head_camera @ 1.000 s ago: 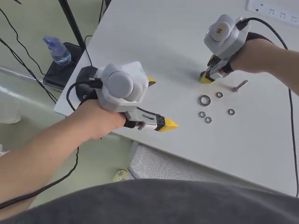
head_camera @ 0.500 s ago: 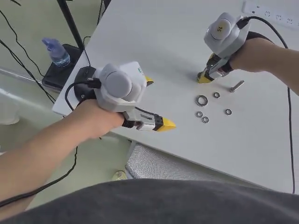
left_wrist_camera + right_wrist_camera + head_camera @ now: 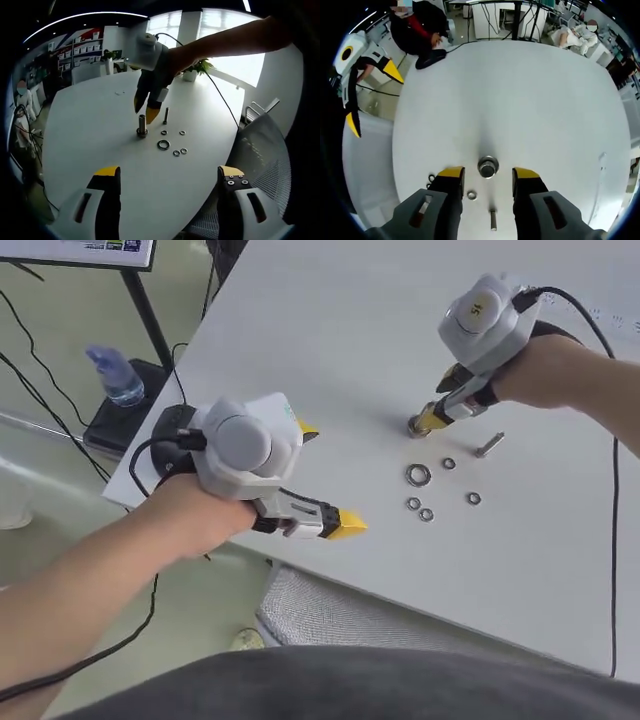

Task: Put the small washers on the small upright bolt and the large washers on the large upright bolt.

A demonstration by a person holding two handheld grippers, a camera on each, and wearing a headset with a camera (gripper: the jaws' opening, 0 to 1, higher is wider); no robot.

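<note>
Beyond the upright bolt [image 3: 415,426] the tabletop [image 3: 330,330] lies open; washers [image 3: 412,476] crowd nearer.

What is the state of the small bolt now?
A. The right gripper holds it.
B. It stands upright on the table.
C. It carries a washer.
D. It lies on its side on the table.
D: the small bolt lies flat on the table, with nothing gripping it, while the large bolt stands upright.

Shiny metal washers [image 3: 418,475] on matt white table [image 3: 330,340]
</note>
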